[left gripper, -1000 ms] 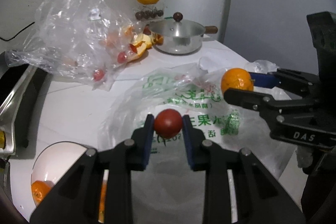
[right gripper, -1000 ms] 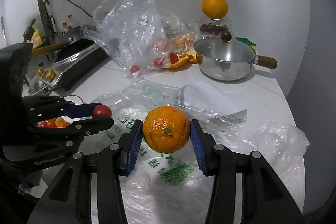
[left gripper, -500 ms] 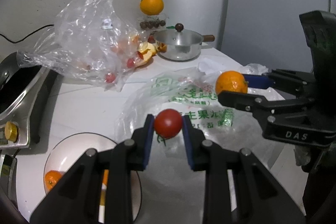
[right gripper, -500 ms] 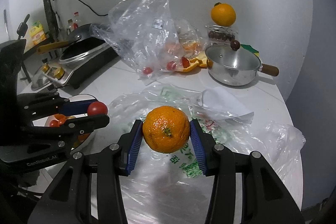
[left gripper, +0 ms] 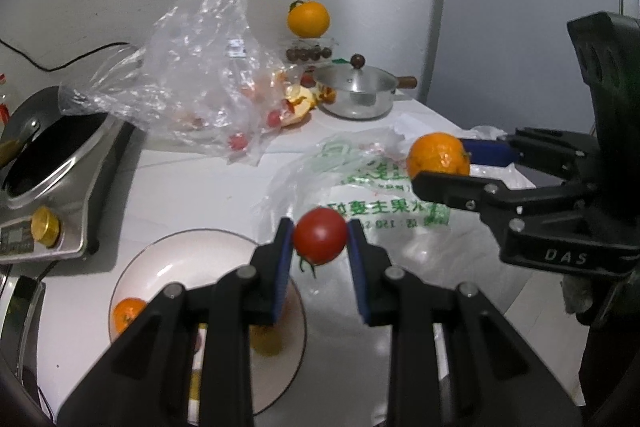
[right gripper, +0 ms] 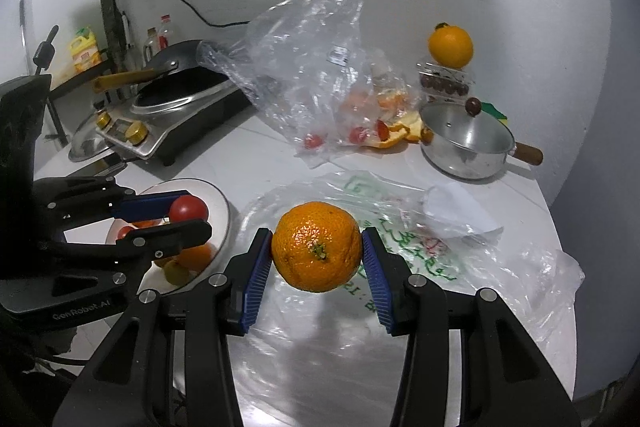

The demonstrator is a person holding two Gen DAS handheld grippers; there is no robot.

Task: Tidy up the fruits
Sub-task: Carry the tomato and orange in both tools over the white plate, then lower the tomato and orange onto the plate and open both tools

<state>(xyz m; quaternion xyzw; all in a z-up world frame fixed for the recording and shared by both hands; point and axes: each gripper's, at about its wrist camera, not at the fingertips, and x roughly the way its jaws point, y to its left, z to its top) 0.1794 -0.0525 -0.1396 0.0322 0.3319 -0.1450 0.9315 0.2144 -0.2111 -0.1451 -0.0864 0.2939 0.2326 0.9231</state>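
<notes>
Red tomato (left gripper: pixel 319 235) pinched in L gripper (left gripper: pixel 319 247); R gripper (right gripper: pixel 317 255) clamps orange (right gripper: pixel 317 246); plate (left gripper: pixel 160 259) partly hidden.

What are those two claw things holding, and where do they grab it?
The left gripper pinches a small red tomato by its opposite sides, clear of the table. The right gripper clamps an orange across its middle, stem end facing the camera.

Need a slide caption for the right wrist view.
Right gripper holds an orange; left gripper carries a tomato above the plate.
</notes>
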